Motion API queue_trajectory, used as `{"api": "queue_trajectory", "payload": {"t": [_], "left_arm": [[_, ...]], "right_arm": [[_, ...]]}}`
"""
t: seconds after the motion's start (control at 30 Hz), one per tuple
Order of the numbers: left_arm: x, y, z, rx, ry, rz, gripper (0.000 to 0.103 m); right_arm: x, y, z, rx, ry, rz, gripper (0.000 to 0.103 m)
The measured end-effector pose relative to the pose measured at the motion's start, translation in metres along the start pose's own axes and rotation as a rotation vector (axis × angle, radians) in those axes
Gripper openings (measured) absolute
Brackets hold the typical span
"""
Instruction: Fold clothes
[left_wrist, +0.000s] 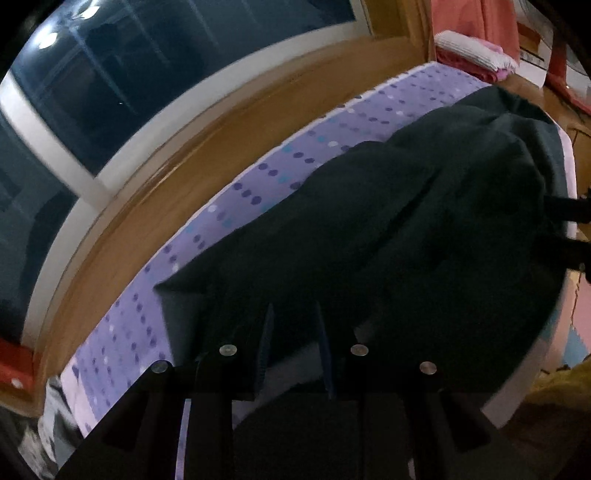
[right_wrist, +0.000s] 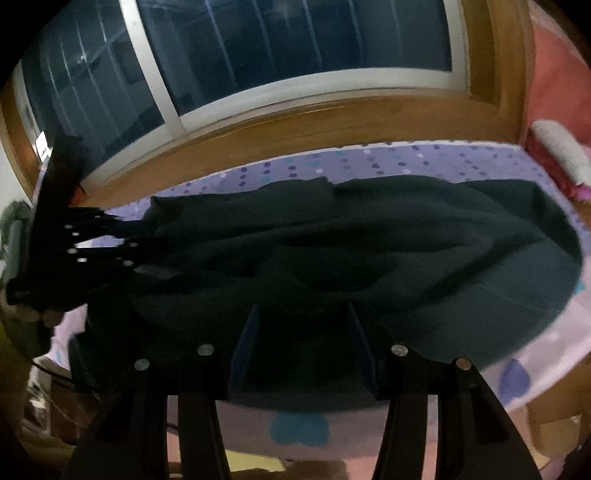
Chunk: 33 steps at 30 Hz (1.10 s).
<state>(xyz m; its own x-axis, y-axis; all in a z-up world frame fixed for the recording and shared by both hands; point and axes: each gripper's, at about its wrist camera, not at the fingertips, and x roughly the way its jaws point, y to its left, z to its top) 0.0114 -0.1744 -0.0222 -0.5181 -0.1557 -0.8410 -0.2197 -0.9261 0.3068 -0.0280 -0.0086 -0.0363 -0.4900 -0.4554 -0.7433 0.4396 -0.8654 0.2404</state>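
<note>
Dark garment (right_wrist: 351, 251) lies rumpled across the dotted bed sheet (right_wrist: 406, 158), ahead of both grippers. Your left gripper (left_wrist: 293, 325): jaws narrow, cloth bunched between the pads, looks pinched at the near edge, tho it's dark, can't be 100% sure. Right gripper (right_wrist: 301, 332): jaws spread, cloth lying between and below, not pinching. Risk: if you pull w/ the left only, fabric drags and bunches, fold goes crooked. Close the right too shallow and the thick hem slips out.

I am seeing a dark, possibly green-black garment (right_wrist: 369, 251) lying on my lilac sheet (left_wrist: 295, 155) dotted purple, blue and white; wooden sill (right_wrist: 295, 125) glowing amber-brown.
</note>
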Motion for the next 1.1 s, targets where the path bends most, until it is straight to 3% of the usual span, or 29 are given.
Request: {"api": "queue_trajectory", "payload": {"t": [0.13,0.3,0.43,0.53,0.67,0.77,1.1], "left_arm": [[0.023,0.010,0.006,0.018,0.052,0.017,0.023],[0.045,0.016,0.003,0.027,0.118,-0.041,0.023],[0.056,0.010,0.002,0.094,0.134,-0.089,0.023],[0.053,0.009,0.000,0.115,0.125,-0.137,0.023],[0.043,0.012,-0.005,0.118,0.105,-0.301,0.023],[0.044,0.016,-0.004,0.086,0.107,-0.377,0.025],[0.033,-0.010,0.012,0.187,0.069,-0.447,0.025]], "right_arm": [[0.024,-0.006,0.002,0.004,0.041,0.036,0.050],[0.041,-0.013,-0.002,0.055,0.074,0.058,0.050],[0.041,-0.012,-0.003,0.079,0.074,0.044,0.050],[0.041,-0.011,-0.005,0.099,0.074,0.026,0.051],[0.040,-0.004,-0.010,0.124,0.065,-0.015,0.057],[0.038,0.001,-0.013,0.138,0.058,-0.049,0.058],[0.032,0.003,-0.022,0.217,0.019,-0.096,0.058]]}}
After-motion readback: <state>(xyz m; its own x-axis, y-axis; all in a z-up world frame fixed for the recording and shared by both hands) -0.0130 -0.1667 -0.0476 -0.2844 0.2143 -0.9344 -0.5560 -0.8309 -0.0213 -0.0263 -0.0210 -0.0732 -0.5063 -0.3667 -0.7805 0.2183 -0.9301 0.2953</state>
